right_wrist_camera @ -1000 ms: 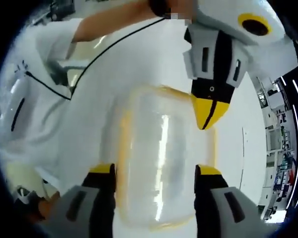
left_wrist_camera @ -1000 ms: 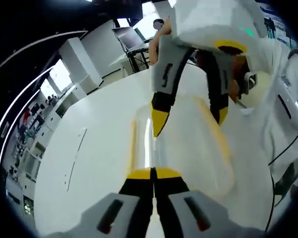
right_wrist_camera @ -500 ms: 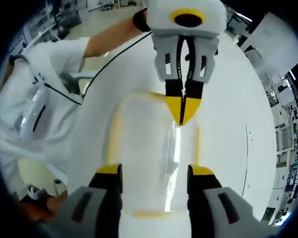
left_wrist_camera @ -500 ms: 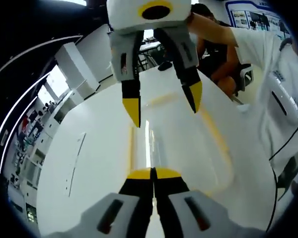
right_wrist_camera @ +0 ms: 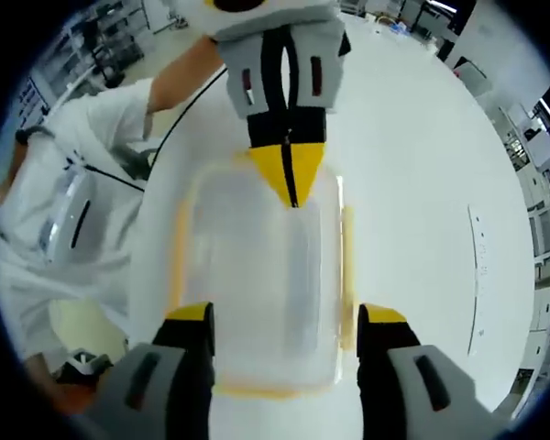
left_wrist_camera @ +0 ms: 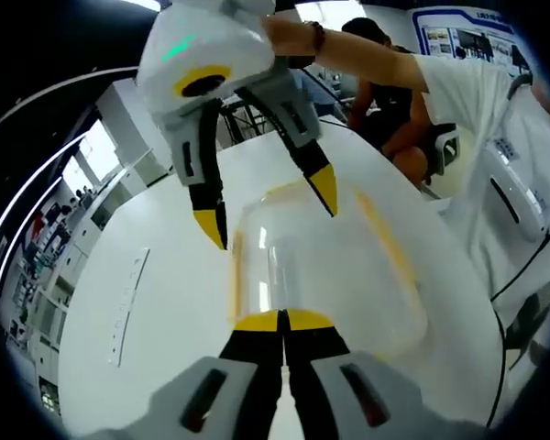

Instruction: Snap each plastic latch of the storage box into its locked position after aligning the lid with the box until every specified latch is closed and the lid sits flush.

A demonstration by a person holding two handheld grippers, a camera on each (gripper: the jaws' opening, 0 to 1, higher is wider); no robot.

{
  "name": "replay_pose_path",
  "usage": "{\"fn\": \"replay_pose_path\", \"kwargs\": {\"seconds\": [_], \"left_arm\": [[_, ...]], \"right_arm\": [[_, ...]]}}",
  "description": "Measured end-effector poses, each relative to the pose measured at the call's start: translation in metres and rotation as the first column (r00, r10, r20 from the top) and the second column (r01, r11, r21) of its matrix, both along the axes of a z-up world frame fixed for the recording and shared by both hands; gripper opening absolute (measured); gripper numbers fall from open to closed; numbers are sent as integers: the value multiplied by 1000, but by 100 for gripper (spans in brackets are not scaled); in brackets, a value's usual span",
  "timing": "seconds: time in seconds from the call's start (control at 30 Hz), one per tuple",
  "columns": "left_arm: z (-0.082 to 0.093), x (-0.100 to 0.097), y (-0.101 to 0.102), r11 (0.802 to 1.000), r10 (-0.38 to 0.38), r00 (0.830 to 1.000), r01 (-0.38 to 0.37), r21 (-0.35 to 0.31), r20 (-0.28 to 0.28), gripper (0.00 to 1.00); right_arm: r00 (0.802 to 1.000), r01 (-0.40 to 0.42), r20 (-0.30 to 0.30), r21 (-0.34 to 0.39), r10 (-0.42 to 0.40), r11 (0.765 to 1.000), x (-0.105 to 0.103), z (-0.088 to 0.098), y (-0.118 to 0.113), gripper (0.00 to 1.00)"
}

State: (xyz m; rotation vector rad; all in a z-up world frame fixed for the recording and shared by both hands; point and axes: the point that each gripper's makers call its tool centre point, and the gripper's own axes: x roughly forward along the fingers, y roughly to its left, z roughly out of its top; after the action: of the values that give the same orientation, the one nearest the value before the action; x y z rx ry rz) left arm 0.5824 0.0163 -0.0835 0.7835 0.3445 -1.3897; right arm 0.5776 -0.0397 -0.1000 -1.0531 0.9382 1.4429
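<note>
— Where was the storage box (left_wrist_camera: pixel 325 275)?

— Flat on the round white table (left_wrist_camera: pixel 165 302), its clear lid (right_wrist_camera: pixel 257 275) on top, with a yellow-orange seal running round the rim. In the left gripper view it lay just past that gripper's tips; in the right gripper view it sat between that gripper's two jaws.

— And the left gripper (left_wrist_camera: pixel 282 321)?

— Jaws pressed together, yellow tips meeting with no gap and nothing between them, right at the near edge of the lid. In the right gripper view the same gripper came in from the top, its closed tips (right_wrist_camera: pixel 288 170) down at the far edge of the box — touching or just above it, I couldn't tell.

— The right gripper (right_wrist_camera: pixel 284 316)?

— Jaws spread wide, holding nothing, one to each side of the box's near end. In the left gripper view it hung over the far end of the box, its tips (left_wrist_camera: pixel 270 206) apart and tilted.

— Could you make out the latches?

— Not really. The plastic was clear and glared white, so the latches were hard to separate from the rim; whether any sat locked was not readable.

— Anything else around?

— A person in a white shirt (left_wrist_camera: pixel 495 137) at the table's edge, cut off by the view, and a thin black cable (right_wrist_camera: pixel 179 115) across the tabletop.
</note>
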Motion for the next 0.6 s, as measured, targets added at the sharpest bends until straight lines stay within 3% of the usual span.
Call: {"fn": "replay_pose_path", "kwargs": {"seconds": [0.27, 0.6], "left_arm": [[-2, -5, 0, 1000, -8, 1000, 8, 5, 3, 0], [-3, -8, 2, 1000, 19, 997, -18, 20, -68, 0]], "right_arm": [[998, -32, -63, -35, 30, 999, 0, -6, 6, 63], [986, -37, -165, -34, 31, 999, -6, -13, 15, 67]]}}
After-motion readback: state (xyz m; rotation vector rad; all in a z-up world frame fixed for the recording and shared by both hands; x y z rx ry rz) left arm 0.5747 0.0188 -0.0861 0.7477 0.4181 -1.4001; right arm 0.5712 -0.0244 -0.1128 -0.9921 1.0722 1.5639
